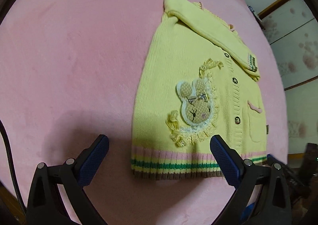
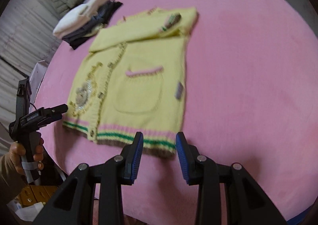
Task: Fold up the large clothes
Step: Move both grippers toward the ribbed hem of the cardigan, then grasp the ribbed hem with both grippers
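Yellow cardigan (image 1: 190, 94) lies flat on pink bed cover (image 1: 69, 56), sleeves folded across chest; left gripper (image 1: 159, 145) spread wide over striped hem – nothing held; right gripper (image 2: 159, 141) partly parted above hem's other end – empty; folded clothes stack (image 2: 85, 20) beyond collar.

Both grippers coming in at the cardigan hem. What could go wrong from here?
1. The right gripper has a narrow gap, so it may pinch only the top layer of the yellow cardigan at the striped hem.
2. The left gripper straddles the hem's left corner and may catch the pink blanket too.
3. The sleeve lies loose across the chest and could slide off when the hem lifts.
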{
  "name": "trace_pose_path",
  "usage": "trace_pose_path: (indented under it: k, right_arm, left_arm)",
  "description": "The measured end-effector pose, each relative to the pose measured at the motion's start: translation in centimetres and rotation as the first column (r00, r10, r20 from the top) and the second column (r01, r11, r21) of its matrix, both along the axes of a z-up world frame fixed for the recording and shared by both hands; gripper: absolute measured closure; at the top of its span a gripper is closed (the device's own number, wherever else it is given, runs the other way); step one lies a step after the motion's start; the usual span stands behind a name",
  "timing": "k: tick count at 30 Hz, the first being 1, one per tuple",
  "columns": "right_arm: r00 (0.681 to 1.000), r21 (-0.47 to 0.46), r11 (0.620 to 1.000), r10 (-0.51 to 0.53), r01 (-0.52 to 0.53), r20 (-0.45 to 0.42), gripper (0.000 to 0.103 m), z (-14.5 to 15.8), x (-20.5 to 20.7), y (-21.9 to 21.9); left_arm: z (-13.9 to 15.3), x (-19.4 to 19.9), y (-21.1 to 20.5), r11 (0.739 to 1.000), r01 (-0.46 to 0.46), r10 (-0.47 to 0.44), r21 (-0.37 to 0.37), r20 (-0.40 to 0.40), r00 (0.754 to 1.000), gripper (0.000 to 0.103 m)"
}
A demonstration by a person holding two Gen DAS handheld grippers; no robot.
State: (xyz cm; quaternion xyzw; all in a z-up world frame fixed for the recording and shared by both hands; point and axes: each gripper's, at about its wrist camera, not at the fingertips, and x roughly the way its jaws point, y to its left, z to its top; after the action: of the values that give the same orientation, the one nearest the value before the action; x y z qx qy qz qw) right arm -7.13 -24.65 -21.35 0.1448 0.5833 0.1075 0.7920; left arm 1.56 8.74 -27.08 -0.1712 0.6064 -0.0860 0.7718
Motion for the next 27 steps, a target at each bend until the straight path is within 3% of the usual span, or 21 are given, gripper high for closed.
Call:
trace_pose_path:
  k: [10,12,14,17,19,20,21,23,27]
  right_arm:
    - [0.997,0.095,0.993,-0.064,0.069,-0.049,0.069,-2.7,-0.1,-0.7]
    - [0.996,0.107,0.991,-0.07,0.075,-0.05,0.073,-3.0,-0.1,-0.7]
    - [0.997,0.13,0.99,-0.055,0.062,-0.063,0.085,-3.2,0.1,-0.4]
    - [0.997,0.135,0.99,-0.031,0.04,-0.067,0.089,-3.1,0.3,-0.1]
    - [0.998,0.124,0.992,-0.014,0.022,-0.066,0.092,-3.1,0.4,0.0]
    - [0.998,0.122,0.992,-0.006,0.015,-0.068,0.093,-3.0,0.5,0.1]
    - [0.998,0.123,0.992,-0.002,0.011,-0.07,0.093,-3.0,0.5,0.0]
    - [0.997,0.118,0.993,0.002,0.006,-0.071,0.095,-2.7,0.5,0.0]
    - [0.998,0.103,0.995,0.012,-0.006,-0.055,0.095,-1.4,0.8,0.0]
  left_arm:
    - [-1.4,0.3,0.0,0.996,0.047,-0.045,-0.075,0.038,0.998,0.002]
    - [-1.6,0.1,0.0,0.996,0.057,-0.053,-0.075,0.048,0.997,0.003]
    - [-1.6,-0.1,0.1,0.995,0.072,-0.069,-0.069,0.046,0.997,0.003]
    - [-1.6,0.0,0.5,0.993,0.075,-0.072,-0.095,0.034,0.997,0.011]
    - [-1.7,0.0,1.0,0.992,0.075,-0.073,-0.1,0.021,0.997,0.024]
    - [-1.7,0.0,1.1,0.993,0.072,-0.071,-0.097,0.011,0.997,0.037]
    - [-1.7,0.0,1.3,0.994,0.066,-0.066,-0.084,-0.002,0.998,0.064]
    - [-2.0,0.1,1.4,0.996,0.074,-0.077,-0.058,-0.053,0.996,0.093]
    - [-0.6,0.6,0.1,0.991,0.133,-0.131,0.023,-0.071,0.989,0.095]
